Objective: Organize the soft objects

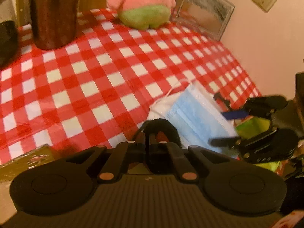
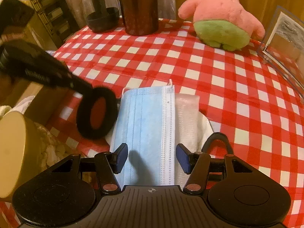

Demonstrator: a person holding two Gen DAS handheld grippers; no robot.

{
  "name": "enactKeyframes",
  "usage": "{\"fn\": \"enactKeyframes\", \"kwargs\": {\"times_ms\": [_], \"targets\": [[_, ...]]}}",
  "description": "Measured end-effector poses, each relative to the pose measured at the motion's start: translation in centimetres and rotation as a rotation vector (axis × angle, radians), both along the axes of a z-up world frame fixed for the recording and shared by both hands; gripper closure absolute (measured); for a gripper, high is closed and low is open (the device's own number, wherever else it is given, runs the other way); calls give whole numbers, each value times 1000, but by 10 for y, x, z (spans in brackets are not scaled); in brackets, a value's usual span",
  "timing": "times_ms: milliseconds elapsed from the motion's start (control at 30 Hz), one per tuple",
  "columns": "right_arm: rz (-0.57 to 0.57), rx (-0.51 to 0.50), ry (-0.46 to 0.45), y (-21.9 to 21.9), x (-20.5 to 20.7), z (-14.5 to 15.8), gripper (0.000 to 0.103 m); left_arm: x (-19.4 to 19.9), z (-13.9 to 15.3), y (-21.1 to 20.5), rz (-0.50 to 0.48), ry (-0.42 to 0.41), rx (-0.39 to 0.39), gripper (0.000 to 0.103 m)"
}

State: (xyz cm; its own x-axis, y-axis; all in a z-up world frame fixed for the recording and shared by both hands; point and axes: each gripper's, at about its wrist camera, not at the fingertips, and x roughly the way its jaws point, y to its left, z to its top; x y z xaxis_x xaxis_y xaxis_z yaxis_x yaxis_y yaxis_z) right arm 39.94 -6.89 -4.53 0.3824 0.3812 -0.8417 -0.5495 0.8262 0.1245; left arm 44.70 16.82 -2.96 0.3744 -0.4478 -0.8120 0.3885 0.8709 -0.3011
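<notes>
My left gripper [image 1: 153,139] is shut on a black fuzzy hair tie [image 1: 161,127] and holds it just left of the masks. From the right wrist view the hair tie [image 2: 96,113] hangs from the left gripper's fingers beside the blue face mask [image 2: 146,123]. The blue mask [image 1: 195,114] lies on white masks or a cloth [image 2: 190,121] near the table's front edge. My right gripper [image 2: 153,158] is open, its blue pads on either side of the blue mask's near end. A pink and green plush star [image 2: 220,19] sits at the back of the table.
The table has a red and white checked cloth [image 2: 237,95]. A brown metal canister [image 2: 139,7] and a dark glass jar [image 2: 100,9] stand at the back left. A clear plastic box [image 2: 285,43] stands at the back right. A yellow round container [image 2: 13,152] is at the left.
</notes>
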Motion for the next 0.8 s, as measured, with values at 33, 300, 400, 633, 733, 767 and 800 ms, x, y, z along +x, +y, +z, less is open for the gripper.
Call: {"fn": "enactKeyframes", "kwargs": {"times_ms": [33,300,400,633,733,767,800], "targets": [[4,-3,-1,1,0,-1,49,-1,3,2,8,-7,-6,103],[-2,-28,-46,1,-11,10,103,-17,23,17,66,-47,-41,103],[-6,-14,-89,-3,-20,27,103,-25,30,20,76,-53,-39,103],[-48,35,-200,-16,-34,67,103,-20,15,20,115,-51,54,97],[-58,36,-213,-17,-31,67,103,-9,0,16,136,-14,87,58],[-62,39,-208,-18,-29,65,103,-6,-6,11,135,-8,108,45],[-69,43,-203,-19,-27,61,103,-3,-11,8,133,0,127,41]]}}
